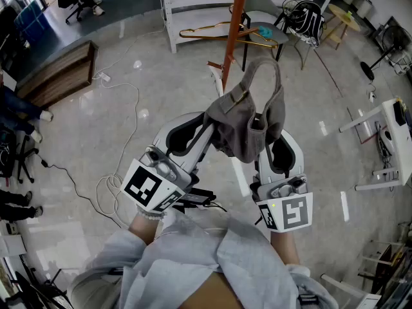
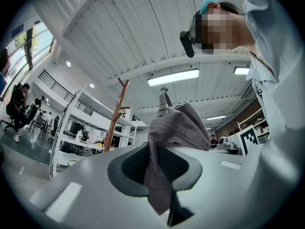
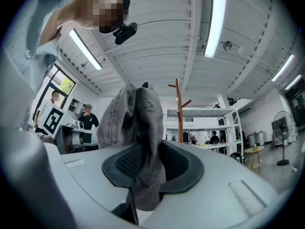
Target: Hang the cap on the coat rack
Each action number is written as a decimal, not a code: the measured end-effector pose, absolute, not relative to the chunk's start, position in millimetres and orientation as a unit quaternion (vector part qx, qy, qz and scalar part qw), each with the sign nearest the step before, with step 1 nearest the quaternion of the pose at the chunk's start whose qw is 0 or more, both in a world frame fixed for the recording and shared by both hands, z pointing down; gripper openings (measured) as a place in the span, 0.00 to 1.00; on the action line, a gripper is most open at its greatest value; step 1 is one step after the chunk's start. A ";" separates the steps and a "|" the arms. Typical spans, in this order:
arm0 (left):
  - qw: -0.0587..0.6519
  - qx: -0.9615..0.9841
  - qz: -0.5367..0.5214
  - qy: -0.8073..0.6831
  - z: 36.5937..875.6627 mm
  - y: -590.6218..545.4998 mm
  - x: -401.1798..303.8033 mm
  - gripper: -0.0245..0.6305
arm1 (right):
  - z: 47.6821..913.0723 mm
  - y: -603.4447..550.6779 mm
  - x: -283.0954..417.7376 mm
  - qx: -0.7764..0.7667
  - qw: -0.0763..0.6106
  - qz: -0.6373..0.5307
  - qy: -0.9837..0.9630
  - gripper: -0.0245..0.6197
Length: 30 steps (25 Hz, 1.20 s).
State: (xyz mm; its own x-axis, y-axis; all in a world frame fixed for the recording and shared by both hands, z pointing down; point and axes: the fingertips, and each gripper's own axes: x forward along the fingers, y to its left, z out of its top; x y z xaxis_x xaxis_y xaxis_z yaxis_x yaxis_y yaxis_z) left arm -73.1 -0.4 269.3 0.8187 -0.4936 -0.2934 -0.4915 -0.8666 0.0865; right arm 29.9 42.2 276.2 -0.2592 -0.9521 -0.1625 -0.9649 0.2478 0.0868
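Note:
A grey cap [image 1: 248, 118] hangs in the air between my two grippers, its back strap looped upward. My left gripper [image 1: 210, 123] is shut on the cap's left side. My right gripper [image 1: 261, 132] is shut on its right side. The coat rack [image 1: 233, 31], an orange-brown pole with pegs, stands just beyond the cap. In the left gripper view, cap fabric [image 2: 174, 128] is pinched in the left gripper [image 2: 159, 162], with the rack [image 2: 116, 113] to the left. In the right gripper view, the cap [image 3: 136, 113] fills the right gripper [image 3: 147, 166]; the rack [image 3: 179, 111] stands behind.
Yellow hangers [image 1: 206, 31] hang low on the rack. A chair [image 1: 261, 28] and a white shelf unit [image 1: 193, 8] stand behind it. Cables [image 1: 122, 108] trail over the floor at left, near a wooden bench [image 1: 58, 73]. A white desk [image 1: 386, 127] is at right.

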 end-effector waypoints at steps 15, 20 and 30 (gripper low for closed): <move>0.004 0.953 -0.158 -0.258 268.5 0.4 -79.1 0.13 | 276.2 43.1 23.8 -0.608 0.036 0.084 0.789 0.20; 0.005 0.955 -0.158 -0.251 269.2 4.2 -82.2 0.13 | 276.7 48.1 20.2 -0.614 0.036 0.085 0.784 0.20; 0.007 0.959 -0.158 -0.236 272.2 8.6 -110.0 0.13 | 280.6 55.1 -7.8 -0.630 0.044 0.072 0.772 0.20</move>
